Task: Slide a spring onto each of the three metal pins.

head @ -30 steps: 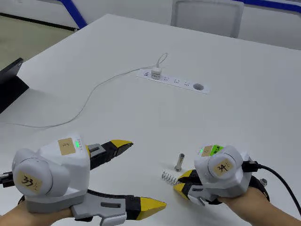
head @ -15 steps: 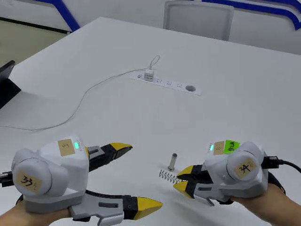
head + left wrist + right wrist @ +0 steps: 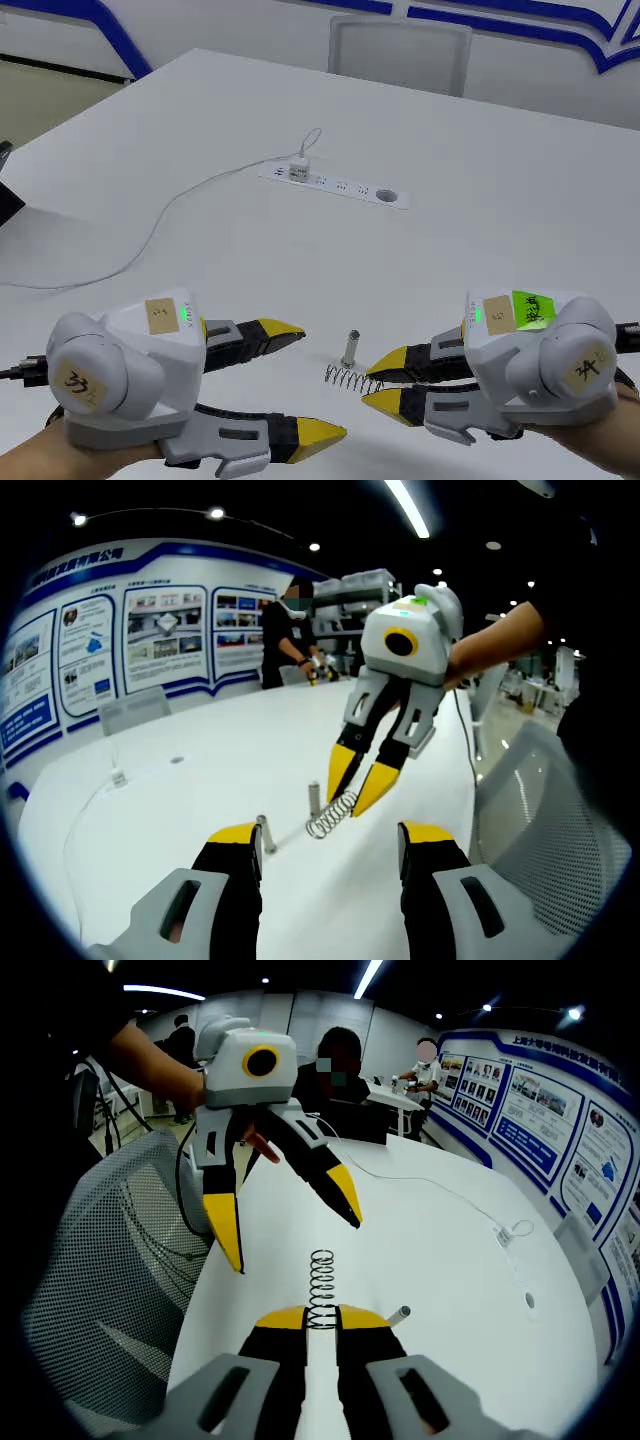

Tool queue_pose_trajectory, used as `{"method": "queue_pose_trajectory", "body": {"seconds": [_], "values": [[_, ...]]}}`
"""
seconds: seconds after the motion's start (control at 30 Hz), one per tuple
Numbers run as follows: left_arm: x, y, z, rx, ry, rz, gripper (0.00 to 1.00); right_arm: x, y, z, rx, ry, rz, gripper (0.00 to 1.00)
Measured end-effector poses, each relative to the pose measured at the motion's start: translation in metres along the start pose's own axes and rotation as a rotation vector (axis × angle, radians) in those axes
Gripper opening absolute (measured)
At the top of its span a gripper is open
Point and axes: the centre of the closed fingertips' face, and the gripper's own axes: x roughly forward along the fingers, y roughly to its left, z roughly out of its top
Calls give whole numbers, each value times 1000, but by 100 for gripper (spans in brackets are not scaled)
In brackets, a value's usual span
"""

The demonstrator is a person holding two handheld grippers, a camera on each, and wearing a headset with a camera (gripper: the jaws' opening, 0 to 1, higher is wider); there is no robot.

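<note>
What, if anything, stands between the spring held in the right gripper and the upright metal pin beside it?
Nothing visible does. The right gripper is shut on the spring, and the pin stands just beyond it on bare table. The open left gripper sits off to the side, clear of that gap.

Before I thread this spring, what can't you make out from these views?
- Head view: the jaws of the right gripper hide the held end of the spring.
- Right gripper view: that gripper's jaw hides the lower part of the pin.
- Head view: the left gripper and right gripper cover the table beneath, so more pins there cannot be told.
</note>
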Motion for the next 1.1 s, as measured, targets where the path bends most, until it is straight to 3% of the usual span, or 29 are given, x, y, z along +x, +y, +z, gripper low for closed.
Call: {"method": "queue_pose_trajectory", "body": {"seconds": [0.33,0.93,0.97,1.03,1.1], "values": [[6,-17,2,36,9,-77,33,-6,15,13,-110,-23,47,10],[3,-23,2,67,22,-105,14,-10,24,19,-185,-22,85,11],[3,-23,2,79,20,-105,13,-11,24,19,-186,-21,85,11],[3,-22,5,160,10,-92,12,-12,23,21,-191,-26,75,11],[2,-25,6,165,1,-94,11,-13,22,22,-189,-30,77,11]]}}
